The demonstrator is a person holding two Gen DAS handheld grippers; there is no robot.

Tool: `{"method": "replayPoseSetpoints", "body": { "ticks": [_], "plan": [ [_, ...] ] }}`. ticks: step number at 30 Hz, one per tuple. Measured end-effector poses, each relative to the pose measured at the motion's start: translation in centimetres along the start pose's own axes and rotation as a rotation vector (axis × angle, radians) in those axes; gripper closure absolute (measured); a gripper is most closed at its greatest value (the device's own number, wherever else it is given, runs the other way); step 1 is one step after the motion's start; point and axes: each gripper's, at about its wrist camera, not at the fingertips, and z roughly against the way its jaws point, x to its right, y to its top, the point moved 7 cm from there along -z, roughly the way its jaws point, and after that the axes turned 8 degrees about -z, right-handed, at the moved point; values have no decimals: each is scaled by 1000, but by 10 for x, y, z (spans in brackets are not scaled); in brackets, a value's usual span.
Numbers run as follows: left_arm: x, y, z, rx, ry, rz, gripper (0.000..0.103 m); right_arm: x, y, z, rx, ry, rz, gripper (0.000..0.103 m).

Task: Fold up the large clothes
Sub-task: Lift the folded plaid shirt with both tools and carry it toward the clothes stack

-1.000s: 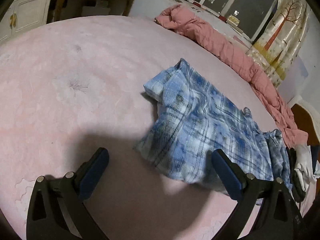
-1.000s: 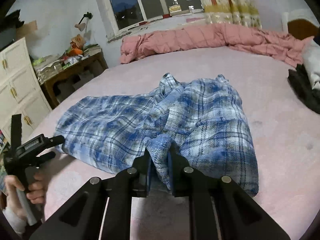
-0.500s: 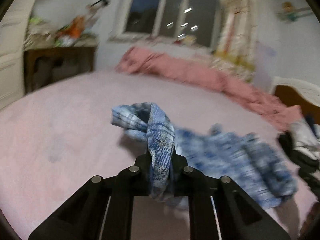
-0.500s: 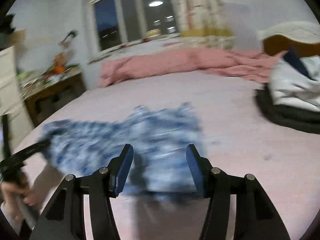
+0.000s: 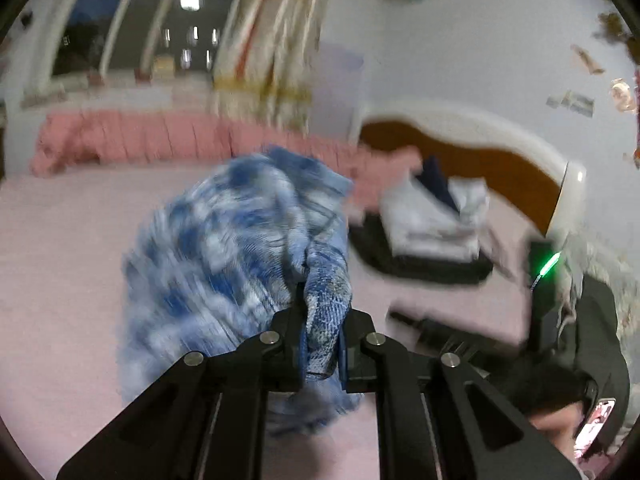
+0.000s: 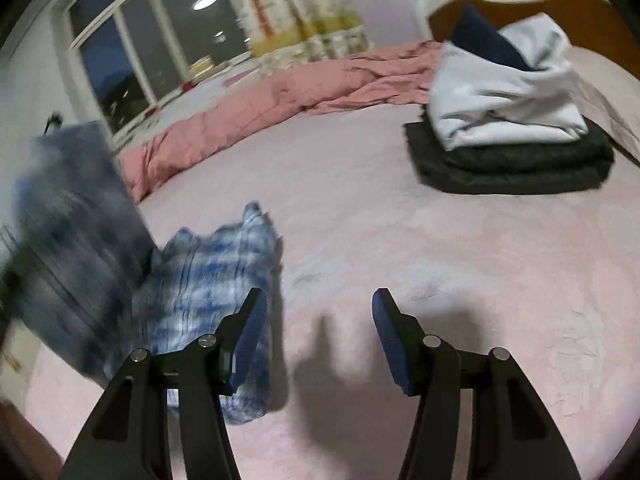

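The left gripper (image 5: 322,344) has its fingers clamped on a bunched edge of the blue plaid garment (image 5: 240,248), lifting that part above the pink bed cover (image 5: 60,260); the cloth is motion-blurred, so its hanging shape is hard to judge. The right gripper (image 6: 318,332) has its fingers apart with nothing between them, over bare cover, the rest of the garment lying just to its left. A folded stack of clothes (image 6: 508,120) sits far right near the headboard (image 5: 500,164).

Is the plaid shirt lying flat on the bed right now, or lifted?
Partly lifted: the left gripper is shut on a bunched fold of the shirt, raising it above the bed.
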Motion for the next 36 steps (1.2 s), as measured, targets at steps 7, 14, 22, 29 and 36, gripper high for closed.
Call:
{"method": "replayPoseSetpoints", "body": {
  "ticks": [7,14,22,29,36],
  "plan": [
    [-2,-55,-29,-122,-102,78,75,7,13,8,20,8,22,45],
    [-14,-60,42,-52,105,36,38,-39,-4,12,13,140,141,39],
    [-112,-50,57,-17,241,358,11,-61,-37,-22,-130,243,83,19],
    [-149,-67,1,-120,93,598,17,-45,-59,-83,-346,375,-201,35],
    [-116,-62,-2,-85,115,430,76,-43,-62,-80,-299,323,-196,69]
  ]
}}
